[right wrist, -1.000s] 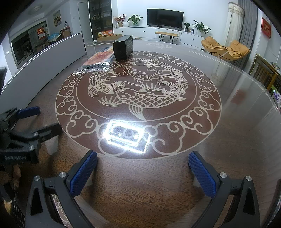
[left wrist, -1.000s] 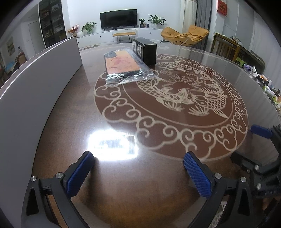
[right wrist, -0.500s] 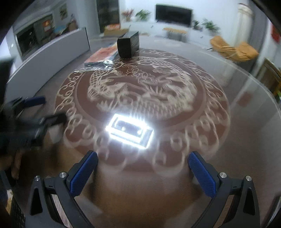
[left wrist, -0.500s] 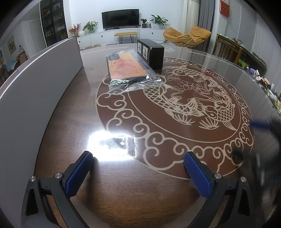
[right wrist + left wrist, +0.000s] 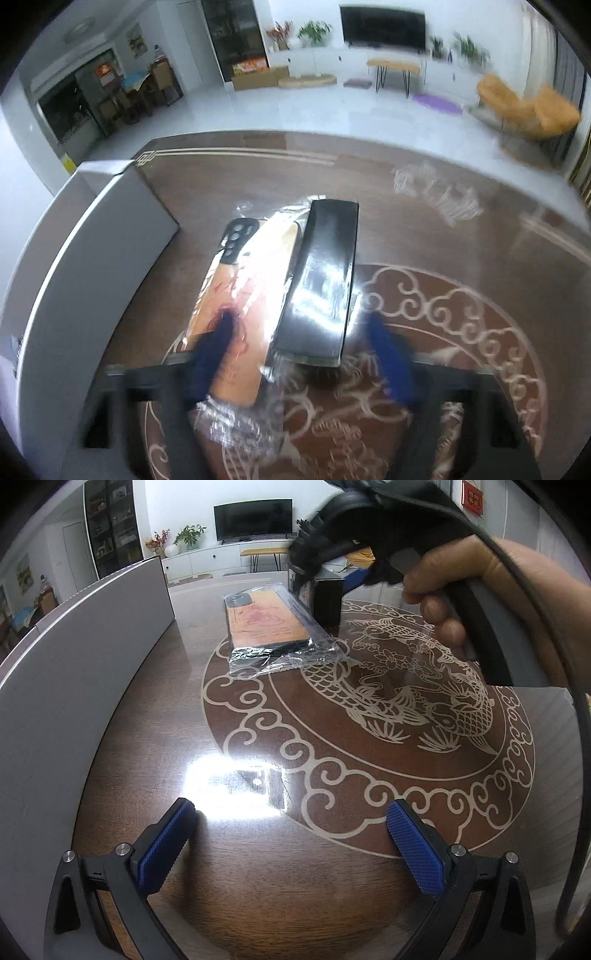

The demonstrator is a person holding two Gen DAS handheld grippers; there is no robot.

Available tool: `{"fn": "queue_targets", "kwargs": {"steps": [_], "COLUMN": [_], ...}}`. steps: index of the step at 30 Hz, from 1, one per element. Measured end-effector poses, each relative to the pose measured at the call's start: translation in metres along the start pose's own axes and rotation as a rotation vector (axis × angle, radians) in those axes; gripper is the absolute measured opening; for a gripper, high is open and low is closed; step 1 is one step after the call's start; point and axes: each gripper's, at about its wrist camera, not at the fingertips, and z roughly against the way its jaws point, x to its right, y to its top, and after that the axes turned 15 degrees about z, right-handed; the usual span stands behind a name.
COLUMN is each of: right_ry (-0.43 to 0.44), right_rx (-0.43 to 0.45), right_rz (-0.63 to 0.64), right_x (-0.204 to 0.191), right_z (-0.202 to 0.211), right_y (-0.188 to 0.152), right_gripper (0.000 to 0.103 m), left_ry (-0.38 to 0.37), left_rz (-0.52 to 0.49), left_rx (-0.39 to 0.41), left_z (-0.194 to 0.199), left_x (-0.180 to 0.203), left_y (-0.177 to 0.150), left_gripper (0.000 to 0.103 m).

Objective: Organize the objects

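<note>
The right gripper (image 5: pixel 299 354) is straddling the near end of the black box (image 5: pixel 319 284), its blue pads (image 5: pixel 212 354) standing on either side with a gap showing at each flank. Its jaws have just been closing around the box but are not yet pressing on it, as far as the blur allows. One pad is hovering over the bagged phone case (image 5: pixel 243 291), which is lying against the box's left side. The left gripper (image 5: pixel 291 845) is waiting wide open and empty, well short of the box, above the bare table (image 5: pixel 332 904). Beyond the phone case, a white carton (image 5: pixel 85 236) is standing, probably where these things belong.
</note>
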Motion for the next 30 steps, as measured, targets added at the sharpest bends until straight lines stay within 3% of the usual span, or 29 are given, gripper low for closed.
{"fn": "queue_targets", "kwargs": {"steps": [5, 9, 11, 13, 16, 23, 27, 30], "right_ry": [0.198, 0.300, 0.304, 0.191, 0.032, -0.249, -0.342, -0.338], "right_rx": [0.116, 0.158, 0.172, 0.124, 0.122, 0.019, -0.007, 0.009], "right_rz": [-0.285, -0.454, -0.519, -0.505, -0.416, -0.242, -0.155, -0.151], "right_x": [0.055, 0.095, 0.112, 0.119, 0.114, 0.058, 0.040, 0.041], "right_z": [0.017, 0.043, 0.059, 0.075, 0.107, 0.120, 0.108, 0.108], "right_y": [-0.042, -0.115, -0.154, -0.179, -0.206, -0.245, -0.261, -0.259], "right_gripper": [0.035, 0.035, 0.042, 0.072, 0.092, 0.097, 0.103, 0.103], "left_ry": [0.000, 0.000, 0.000, 0.000, 0.000, 0.000, 0.000, 0.000], "left_rz": [0.000, 0.000, 0.000, 0.000, 0.000, 0.000, 0.000, 0.000], "left_rx": [0.000, 0.000, 0.000, 0.000, -0.001, -0.001, -0.001, -0.001], "left_z": [0.000, 0.000, 0.000, -0.001, -0.001, -0.001, -0.001, -0.001], "left_x": [0.000, 0.000, 0.000, 0.000, 0.000, 0.000, 0.000, 0.000], "left_y": [0.000, 0.000, 0.000, 0.000, 0.000, 0.001, 0.001, 0.001], "left_gripper": [0.103, 0.103, 0.103, 0.103, 0.103, 0.103, 0.103, 0.103]}}
